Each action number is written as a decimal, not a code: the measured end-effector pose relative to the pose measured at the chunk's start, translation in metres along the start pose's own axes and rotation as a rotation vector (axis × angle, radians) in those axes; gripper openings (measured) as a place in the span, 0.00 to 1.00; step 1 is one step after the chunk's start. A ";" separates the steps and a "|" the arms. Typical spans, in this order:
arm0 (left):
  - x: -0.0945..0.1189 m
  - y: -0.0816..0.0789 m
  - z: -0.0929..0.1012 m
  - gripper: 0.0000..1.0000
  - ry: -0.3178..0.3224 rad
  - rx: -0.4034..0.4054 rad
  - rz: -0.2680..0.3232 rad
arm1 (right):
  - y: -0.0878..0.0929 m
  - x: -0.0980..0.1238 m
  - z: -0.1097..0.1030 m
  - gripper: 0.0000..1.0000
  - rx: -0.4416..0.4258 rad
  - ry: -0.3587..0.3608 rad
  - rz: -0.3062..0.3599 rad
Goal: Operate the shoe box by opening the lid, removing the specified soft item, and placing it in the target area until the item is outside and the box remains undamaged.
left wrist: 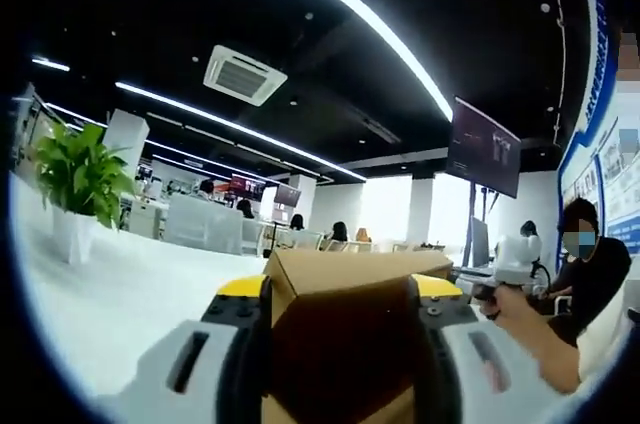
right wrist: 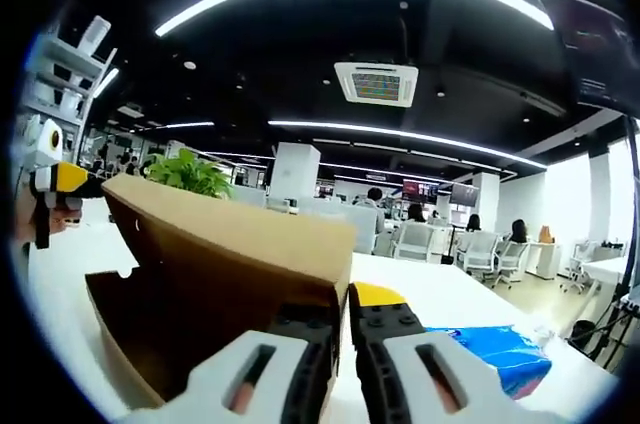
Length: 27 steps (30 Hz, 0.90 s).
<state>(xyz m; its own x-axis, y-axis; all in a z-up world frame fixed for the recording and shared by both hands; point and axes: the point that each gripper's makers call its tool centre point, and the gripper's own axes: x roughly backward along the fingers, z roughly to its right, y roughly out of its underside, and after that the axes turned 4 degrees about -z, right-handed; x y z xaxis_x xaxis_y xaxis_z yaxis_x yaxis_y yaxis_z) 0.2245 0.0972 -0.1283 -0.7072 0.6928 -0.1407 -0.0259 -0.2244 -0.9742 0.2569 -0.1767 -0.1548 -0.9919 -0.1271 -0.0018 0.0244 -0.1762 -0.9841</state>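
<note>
Gripper on the left (left wrist: 340, 319) stands wide, its two jaws straddling one end of the cardboard shoe box (left wrist: 345, 344) with a jaw against each side; whether the pads actually press the card cannot be told, but the placement reads as a bracing hold to keep the box from sliding. Right gripper (right wrist: 340, 329) has its jaws drawn narrow on the front edge of the lid (right wrist: 235, 234), which tilts up off the box body (right wrist: 175, 329) and leaves the brown interior exposed. In my judgement the opening step is under way, one gripper steadying while the other raises the flap. Inside the box no soft item can be made out; what shows is shadowed. Just right of the box on the white counter (right wrist: 450, 294) lies a blue plastic packet (right wrist: 490, 354), possibly the item or a marker for the target area; which, I cannot tell. Further off stand a potted plant (left wrist: 80, 179), rows of office chairs (right wrist: 440, 239) and a wall screen (left wrist: 485, 149). Risk noted: tearing or creasing the lid hinge if lifted too far.
</note>
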 end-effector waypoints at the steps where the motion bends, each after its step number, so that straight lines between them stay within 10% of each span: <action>1: 0.000 0.000 -0.001 0.55 -0.003 -0.004 0.000 | 0.000 0.001 -0.002 0.04 -0.023 -0.018 0.005; 27: 0.004 0.014 -0.008 0.45 -0.090 -0.093 -0.006 | -0.001 0.025 -0.022 0.22 0.075 -0.174 -0.010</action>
<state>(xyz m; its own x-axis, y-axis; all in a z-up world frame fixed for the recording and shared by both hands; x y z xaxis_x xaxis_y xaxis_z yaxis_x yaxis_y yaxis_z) 0.2266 0.1024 -0.1435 -0.7680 0.6286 -0.1225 0.0324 -0.1528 -0.9877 0.2295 -0.1584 -0.1574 -0.9557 -0.2908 0.0451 0.0302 -0.2495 -0.9679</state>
